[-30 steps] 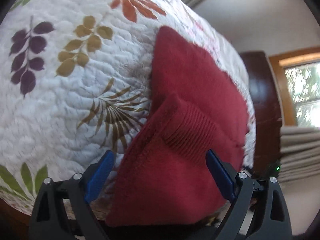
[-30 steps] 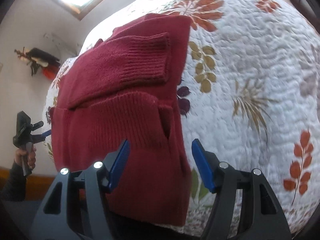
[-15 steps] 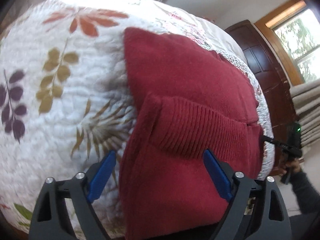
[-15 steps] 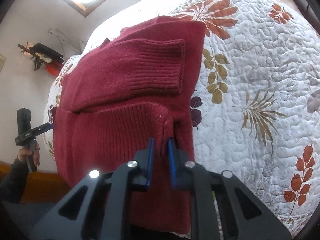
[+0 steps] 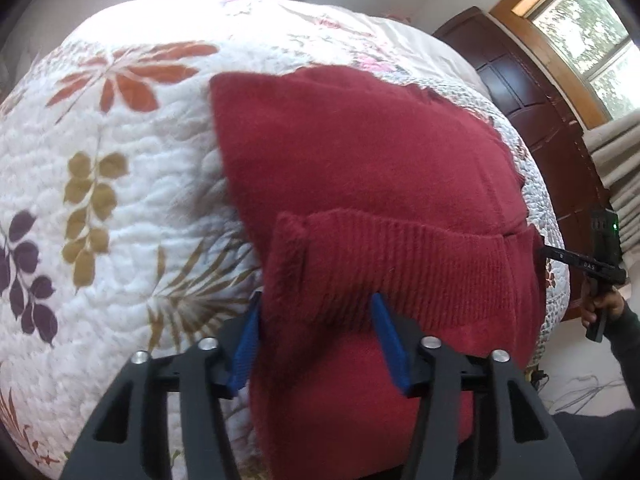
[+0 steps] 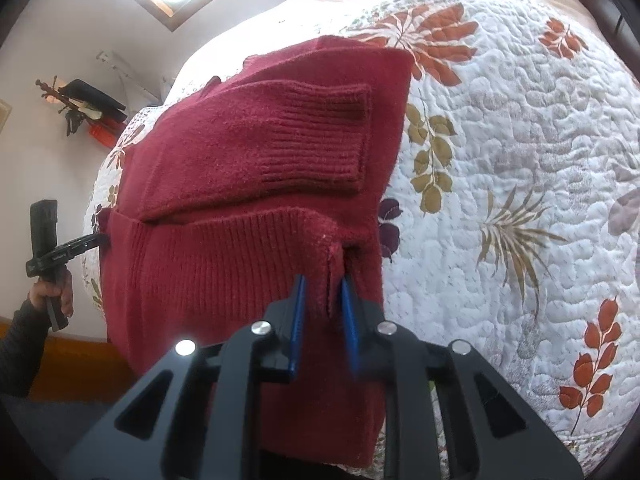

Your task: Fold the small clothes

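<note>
A dark red knitted sweater lies on a white quilt with a leaf print, its ribbed hem towards me. My left gripper has its blue fingers drawn in on the hem's left corner, and fabric fills the gap between them. In the right wrist view the sweater shows a ribbed sleeve cuff folded across its body. My right gripper is shut on the hem's right corner, which is pinched up into a ridge. Each gripper also shows at the far corner in the other view: right gripper, left gripper.
The quilt spreads wide beside the sweater. A dark wooden panel stands past the bed's edge, below a window. A wall hook with hanging items is across the room. Cables lie on the floor.
The right gripper went from open to shut on the hem corner and has lifted it slightly. The left gripper's fingers have since narrowed onto the other hem corner.
</note>
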### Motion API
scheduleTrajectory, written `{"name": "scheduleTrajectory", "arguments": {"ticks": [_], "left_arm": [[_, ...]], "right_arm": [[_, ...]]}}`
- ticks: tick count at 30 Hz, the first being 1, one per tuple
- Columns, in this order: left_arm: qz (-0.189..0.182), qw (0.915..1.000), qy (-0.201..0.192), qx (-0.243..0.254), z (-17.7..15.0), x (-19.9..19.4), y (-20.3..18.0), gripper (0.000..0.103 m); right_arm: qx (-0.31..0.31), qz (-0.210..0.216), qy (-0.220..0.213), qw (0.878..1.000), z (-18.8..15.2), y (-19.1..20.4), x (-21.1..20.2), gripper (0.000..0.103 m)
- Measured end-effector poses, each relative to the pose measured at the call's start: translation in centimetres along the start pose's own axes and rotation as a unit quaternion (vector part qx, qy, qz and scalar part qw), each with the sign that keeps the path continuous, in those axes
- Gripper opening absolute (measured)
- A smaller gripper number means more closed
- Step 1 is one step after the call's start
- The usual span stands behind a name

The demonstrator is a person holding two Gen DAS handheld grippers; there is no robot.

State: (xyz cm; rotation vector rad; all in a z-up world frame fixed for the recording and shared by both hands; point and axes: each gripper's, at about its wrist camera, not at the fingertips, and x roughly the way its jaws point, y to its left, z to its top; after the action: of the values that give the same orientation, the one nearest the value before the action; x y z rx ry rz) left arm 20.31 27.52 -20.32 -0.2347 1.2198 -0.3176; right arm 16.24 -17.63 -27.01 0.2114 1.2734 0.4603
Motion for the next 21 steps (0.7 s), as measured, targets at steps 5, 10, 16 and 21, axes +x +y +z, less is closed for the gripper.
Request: {"name": "scheduleTrajectory", "arguments": {"ticks": [5,10,16,21], "left_arm": [[-0.003,0.9999,-0.005,0.014,0.4,0.2,-0.7,0.063],[-0.003,0.9998,-0.018,0.004,0.2,-0.7,0.3,0.042],[-0.020,0.9994,-0.029,0.001,-0.4,-1.6,0.7,0.033],[-0.023,0.9994,-0.024,-0.002,-0.3,-1.1,0.8,0.040]], "right_arm": [[-0.013,-0.007,0.009,1.000,0.6,0.3,0.7,0.023],[-0.021,-0.018,0.013,1.000,0.6,0.6,1.1,0.030],[-0.021,-0.016,0.006,1.000,0.4,0.7,0.7,0.006],[-0.011,-0.004,0.015,1.000,0.5,0.3,1.1,0.014]]}}
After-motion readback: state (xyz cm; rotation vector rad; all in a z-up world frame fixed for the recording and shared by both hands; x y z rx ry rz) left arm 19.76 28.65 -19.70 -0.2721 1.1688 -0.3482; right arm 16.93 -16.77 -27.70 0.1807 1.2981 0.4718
